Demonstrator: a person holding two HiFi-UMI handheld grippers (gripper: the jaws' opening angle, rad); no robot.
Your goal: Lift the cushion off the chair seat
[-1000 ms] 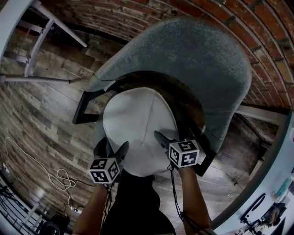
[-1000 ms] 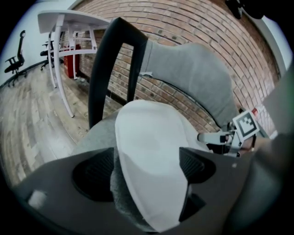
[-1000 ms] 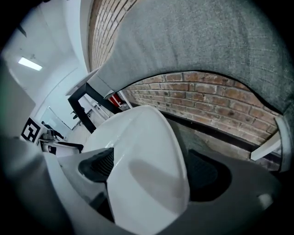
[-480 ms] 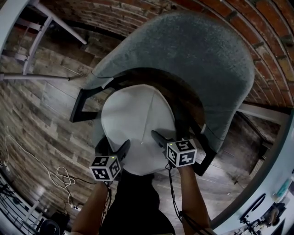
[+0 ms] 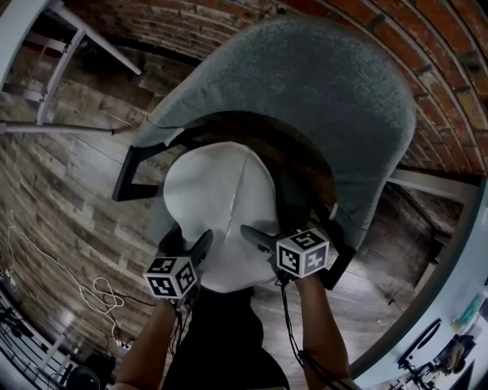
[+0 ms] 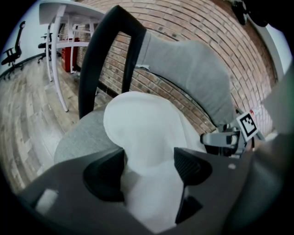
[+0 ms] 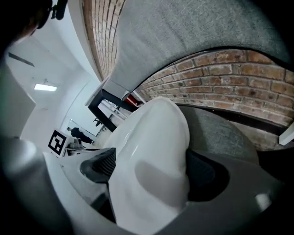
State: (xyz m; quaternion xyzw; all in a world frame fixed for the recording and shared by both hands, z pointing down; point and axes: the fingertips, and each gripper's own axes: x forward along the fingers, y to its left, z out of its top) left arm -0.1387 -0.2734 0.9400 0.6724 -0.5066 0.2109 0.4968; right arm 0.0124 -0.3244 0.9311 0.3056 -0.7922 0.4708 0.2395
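Note:
A white cushion (image 5: 221,198) lies on the seat of a grey upholstered chair (image 5: 320,91). My left gripper (image 5: 197,247) is at the cushion's near left edge and my right gripper (image 5: 255,238) at its near right edge. In the left gripper view the cushion (image 6: 142,124) narrows between the two pads of the left gripper (image 6: 147,165), whose jaws are closing and pinching it. In the right gripper view the cushion (image 7: 156,133) fills the gap of the right gripper (image 7: 151,167), dented where the pads press it. Grey seat (image 6: 80,140) shows beside the cushion.
The chair's black frame (image 5: 133,171) sticks out to the left. Behind the chair is a brick wall (image 5: 229,23). White table legs (image 5: 61,68) stand at the far left, loose cables (image 5: 103,293) lie on the wooden floor, and a pale desk edge (image 5: 450,282) runs along the right.
My right gripper has slid left and further over the cushion's near edge. The left gripper stays at its edge. The cushion has shifted slightly left.

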